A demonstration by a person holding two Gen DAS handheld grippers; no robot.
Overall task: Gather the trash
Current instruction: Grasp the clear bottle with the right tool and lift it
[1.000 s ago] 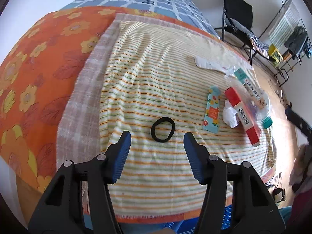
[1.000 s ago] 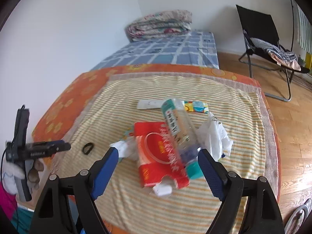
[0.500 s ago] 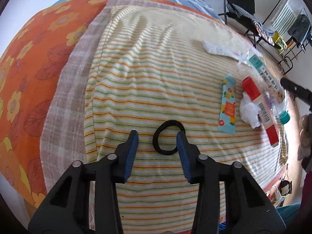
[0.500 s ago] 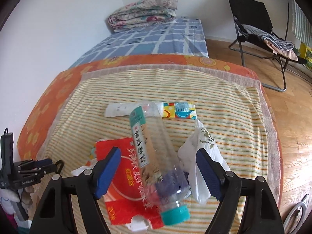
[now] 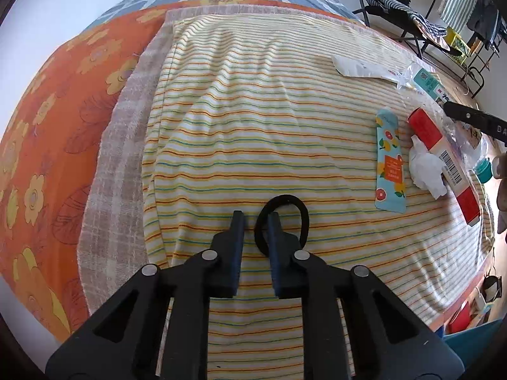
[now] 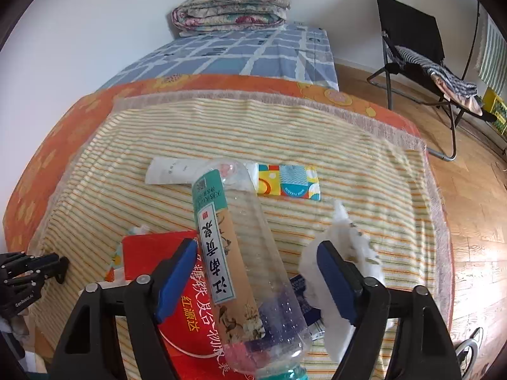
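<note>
Both tongs busy: left tongs (image 5: 256,218) just pinched onto black hair tie (image 5: 296,210), right tongs (image 6: 256,274) closing, still wide, straddling plastic bottle (image 6: 240,272).

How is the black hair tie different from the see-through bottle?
The hair tie is a thin black ring lying flat; the bottle is a long clear tube with a green and tan label, lying on its side.
The hair tie rests on the striped towel; the bottle lies partly over a red packet.
Both lie between gripper fingers.
</note>
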